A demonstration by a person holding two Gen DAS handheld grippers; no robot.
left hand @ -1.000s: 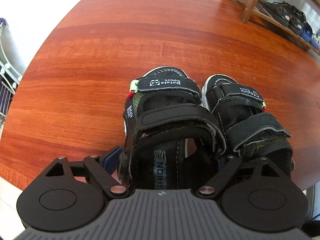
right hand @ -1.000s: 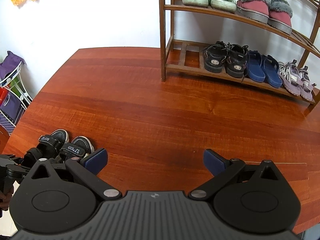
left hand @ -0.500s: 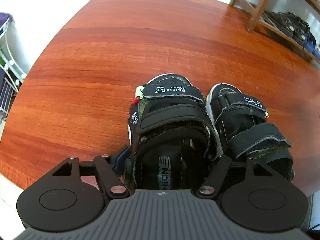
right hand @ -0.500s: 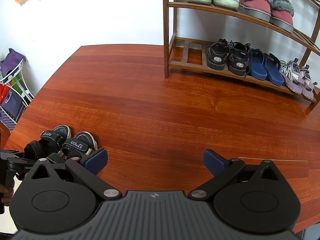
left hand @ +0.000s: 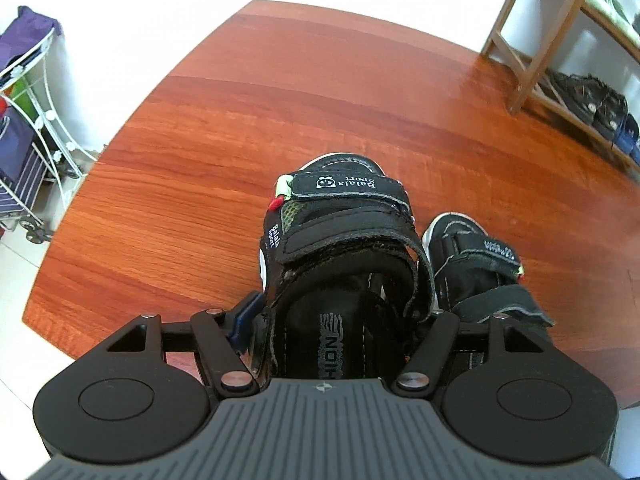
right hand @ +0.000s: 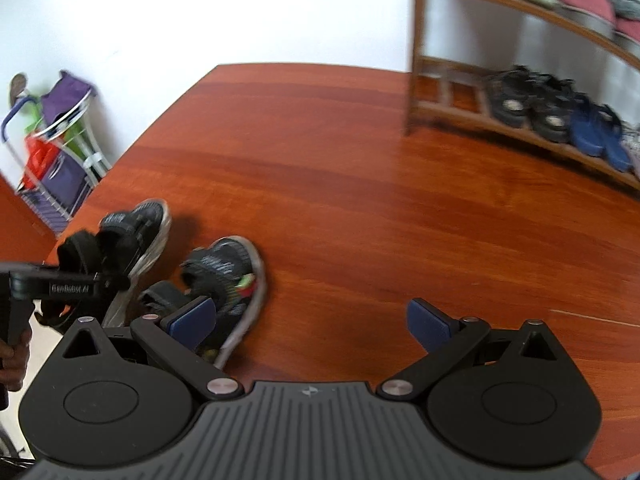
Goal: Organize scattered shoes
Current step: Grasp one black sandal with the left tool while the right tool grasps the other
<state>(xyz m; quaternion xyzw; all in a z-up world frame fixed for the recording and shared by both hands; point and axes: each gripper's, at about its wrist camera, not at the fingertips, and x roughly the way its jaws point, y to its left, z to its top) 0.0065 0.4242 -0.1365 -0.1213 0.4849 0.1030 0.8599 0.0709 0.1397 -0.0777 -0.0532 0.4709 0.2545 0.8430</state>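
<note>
The left gripper point(left hand: 340, 320) is clamped on the heel end of 1 black sandal point(left hand: 340, 248), its fingers pressed against both sides of the shoe; gripping at the heel leaves the toe pointing forward, which suits sliding it toe-first onto a shelf. In the right wrist view this sandal appears raised off the wooden desk point(right hand: 380, 208) with its toe tilted up, though motion blur prevents certainty. The second sandal point(right hand: 224, 280) of the pair lies flat on the desk just beside the first, near the left front edge. The right gripper point(right hand: 312, 320) is wide apart and holds nothing; its left fingertip point(right hand: 192, 316) sits over the second sandal's heel area, which in my judgement positions it to take that shoe, but contact cannot be confirmed. The wooden shoe rack point(right hand: 416, 92) stands at the far right of the desk, well apart from both sandals. Its lower shelf carries a black pair point(right hand: 528, 104) and blue slippers point(right hand: 592, 128); the upper shelf holds green slippers and red furry ones. The rack's near upright post and the shoes already on the lower shelf limit the free slots. A wire cart point(left hand: 28, 128) with purple fabric stands off the desk to the left, clear of the route.
</note>
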